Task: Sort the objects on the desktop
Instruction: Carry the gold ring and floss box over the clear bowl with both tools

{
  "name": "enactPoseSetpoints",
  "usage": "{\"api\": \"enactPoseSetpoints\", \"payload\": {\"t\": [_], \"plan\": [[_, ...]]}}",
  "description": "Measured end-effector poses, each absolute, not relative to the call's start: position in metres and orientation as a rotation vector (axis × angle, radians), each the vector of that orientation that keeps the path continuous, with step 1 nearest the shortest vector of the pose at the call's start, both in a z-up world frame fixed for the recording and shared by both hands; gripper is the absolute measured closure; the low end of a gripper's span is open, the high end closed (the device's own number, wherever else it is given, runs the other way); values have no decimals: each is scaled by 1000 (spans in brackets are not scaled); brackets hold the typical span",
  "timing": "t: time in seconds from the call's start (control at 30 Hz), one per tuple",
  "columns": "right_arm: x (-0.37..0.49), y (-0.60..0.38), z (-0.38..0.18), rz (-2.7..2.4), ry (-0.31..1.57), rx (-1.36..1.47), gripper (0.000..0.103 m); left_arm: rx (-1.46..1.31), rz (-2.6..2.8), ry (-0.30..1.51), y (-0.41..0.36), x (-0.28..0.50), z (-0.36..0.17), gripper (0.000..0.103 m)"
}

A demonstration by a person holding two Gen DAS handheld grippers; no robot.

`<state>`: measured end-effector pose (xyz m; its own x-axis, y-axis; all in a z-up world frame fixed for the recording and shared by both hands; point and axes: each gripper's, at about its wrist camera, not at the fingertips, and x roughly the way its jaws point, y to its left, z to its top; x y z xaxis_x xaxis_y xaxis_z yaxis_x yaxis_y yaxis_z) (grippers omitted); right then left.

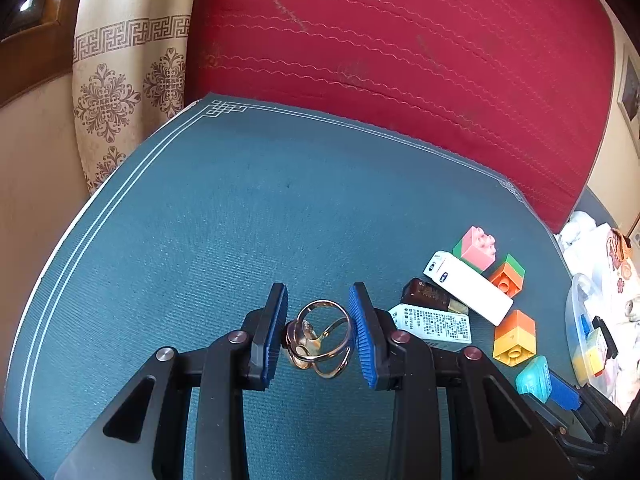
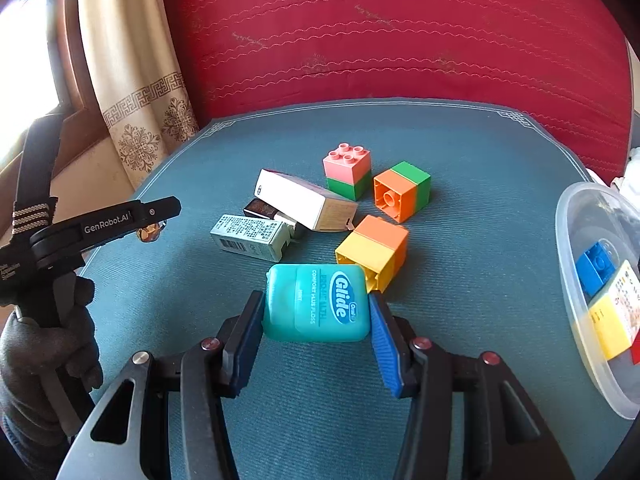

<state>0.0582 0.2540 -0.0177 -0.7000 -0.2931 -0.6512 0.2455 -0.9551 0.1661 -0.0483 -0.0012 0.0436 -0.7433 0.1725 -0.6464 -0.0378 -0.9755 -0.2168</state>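
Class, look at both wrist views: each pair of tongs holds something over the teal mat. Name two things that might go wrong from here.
1. The left tongs pinch a thin gold wire ornament; it may twist or slip out.
2. The right tongs grip the floss box right beside the yellow-orange block, so moving it may knock that block.

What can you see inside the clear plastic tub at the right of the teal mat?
Inside the clear plastic tub lie a blue building brick and a yellow block with a printed label. A red piece shows at the frame edge; the rest is cut off.
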Motion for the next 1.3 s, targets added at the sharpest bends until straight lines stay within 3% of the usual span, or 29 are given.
{"api": "enactPoseSetpoints", "payload": {"t": [0.53, 0.93, 1.3], "plan": [[92, 320, 16, -2802, -216, 969, 48, -1004, 2784, -229, 40, -26, 71, 68], [116, 435, 33, -3011, -406, 951, 48, -919, 2613, -58, 163, -11, 108, 68], [114, 487, 29, -3077, -466, 972, 48, -933, 2439, 66, 268, -15, 101, 68]]}}
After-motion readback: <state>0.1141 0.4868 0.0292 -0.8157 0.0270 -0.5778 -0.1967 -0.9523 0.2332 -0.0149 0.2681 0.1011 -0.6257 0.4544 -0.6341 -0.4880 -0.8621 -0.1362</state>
